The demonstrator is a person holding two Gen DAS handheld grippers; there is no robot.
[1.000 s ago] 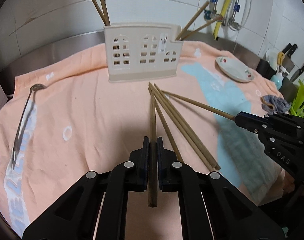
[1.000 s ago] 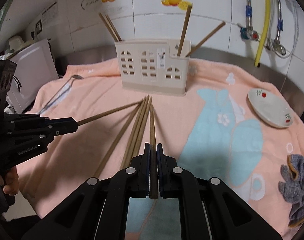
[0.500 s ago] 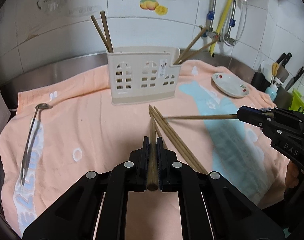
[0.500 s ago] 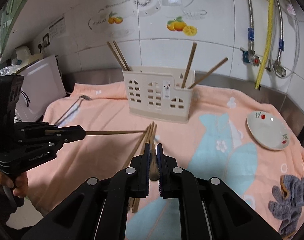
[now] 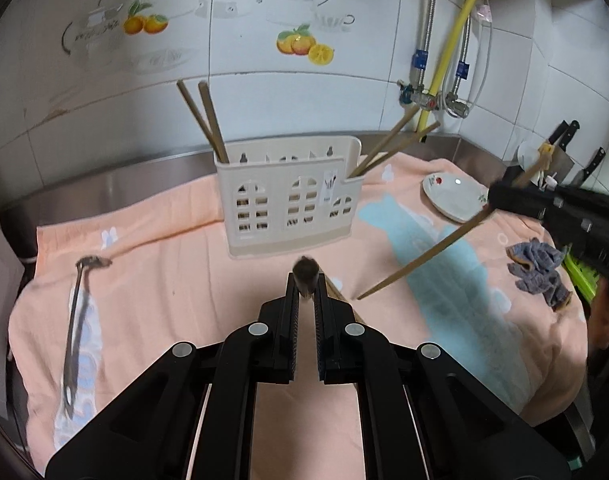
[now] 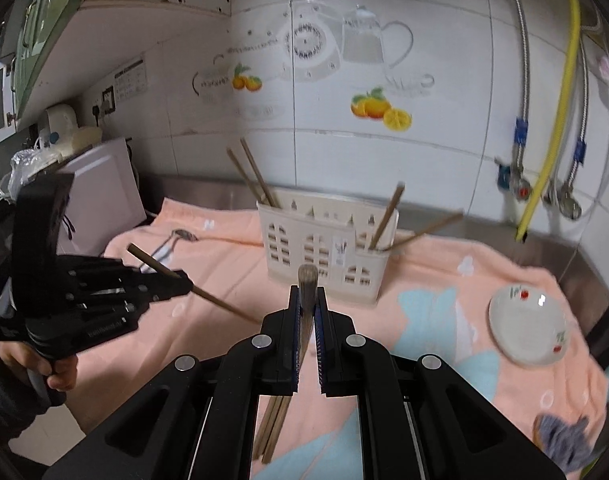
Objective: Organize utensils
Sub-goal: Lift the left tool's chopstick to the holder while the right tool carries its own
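A cream utensil holder stands at the back of the peach towel, with two chopsticks at its left end and two at its right end. It also shows in the right wrist view. My left gripper is shut on a wooden chopstick, lifted and tilted up. My right gripper is shut on another chopstick, also lifted; from the left wrist view that chopstick slopes down toward the towel. Several loose chopsticks lie on the towel below the right gripper.
A metal spoon lies on the towel at the left. A small white plate and a grey cloth are at the right. Knives stand at the far right. Pipes and a yellow hose run down the tiled wall.
Both grippers have risen from the towel, each lifting its chopstick clear of the loose pile and tilting it upward. Both views now look higher up the wall.
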